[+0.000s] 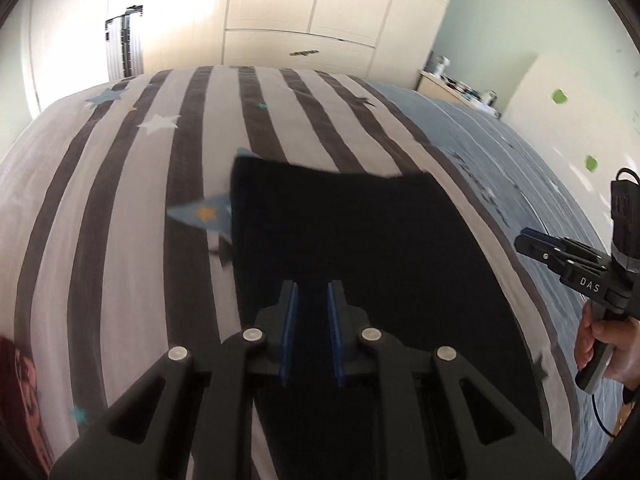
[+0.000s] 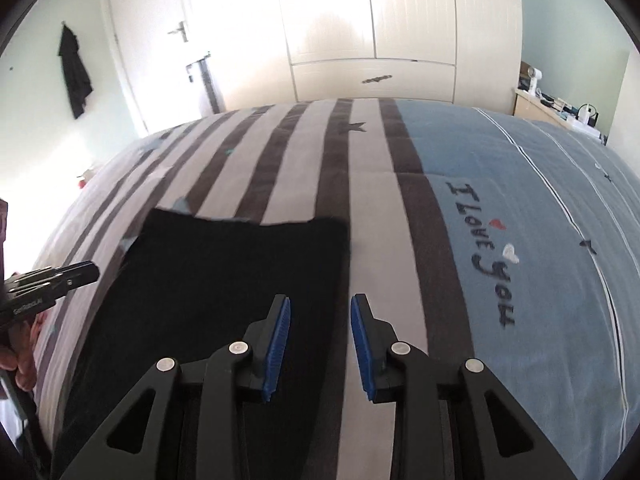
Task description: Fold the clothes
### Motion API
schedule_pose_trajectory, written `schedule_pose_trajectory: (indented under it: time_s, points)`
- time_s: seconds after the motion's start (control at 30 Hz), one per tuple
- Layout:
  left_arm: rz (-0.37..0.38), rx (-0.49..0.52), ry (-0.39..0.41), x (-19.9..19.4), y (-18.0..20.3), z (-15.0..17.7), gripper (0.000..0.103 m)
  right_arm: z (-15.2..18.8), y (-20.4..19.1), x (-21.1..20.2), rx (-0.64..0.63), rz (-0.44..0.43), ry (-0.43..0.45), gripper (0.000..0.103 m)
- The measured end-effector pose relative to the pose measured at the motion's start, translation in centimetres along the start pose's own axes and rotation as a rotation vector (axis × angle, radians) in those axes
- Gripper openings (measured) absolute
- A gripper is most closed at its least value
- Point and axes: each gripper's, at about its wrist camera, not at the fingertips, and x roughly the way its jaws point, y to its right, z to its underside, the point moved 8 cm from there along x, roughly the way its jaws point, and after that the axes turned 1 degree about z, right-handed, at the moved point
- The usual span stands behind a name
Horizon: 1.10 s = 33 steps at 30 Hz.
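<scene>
Left gripper (image 1: 313, 288) and right gripper (image 2: 320, 304) both hang unclenched, empty, over the dark garment (image 1: 360, 248); only the right wrist view shows the quilt's lettering (image 2: 486, 256)

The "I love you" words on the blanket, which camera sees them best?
The right wrist view. There the "I love you" writing lies clear and readable on the blue part of the blanket. In the left wrist view it is only a blurred dark smear near the edge.
</scene>
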Motion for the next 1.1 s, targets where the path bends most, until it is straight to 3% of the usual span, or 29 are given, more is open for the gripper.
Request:
schedule_pose_trajectory:
  time_s: [0.27,0.4,0.53,0.6,0.73,0.93,1.1]
  points:
    - [0.059,-0.004,-0.078,-8.8,5.2,14.6,0.012,16.3,-5.3,-9.2,0.022,-0.080,-0.070,0.027]
    - [-0.021,-0.020,-0.110,-9.1,4.2,19.9,0.012,24.0,-7.7,-13.5,0.034,-0.111,-0.102,0.028]
    - [-0.075,-0.032,-0.095,-11.0,3.8,23.1,0.012,28.3,-8.4,-15.3,0.056,-0.076,-0.112,0.028]
    - [-0.068,-0.081,-0.109,-11.5,2.8,23.4,0.012,29.7,-8.8,-16.4,0.047,-0.065,-0.113,0.027]
    - [-0.128,-0.094,-0.119,-13.8,1.6,24.6,0.012,31.8,-9.1,-18.1,0.018,-0.045,-0.125,0.027]
    - [-0.250,-0.090,-0.146,-16.2,-1.6,27.6,0.012,35.2,-9.3,-20.8,-0.005,-0.010,-0.160,0.030]
    - [-0.369,-0.163,-0.138,-18.6,-5.1,28.4,0.012,36.4,-9.2,-23.0,-0.042,0.038,-0.184,0.030]
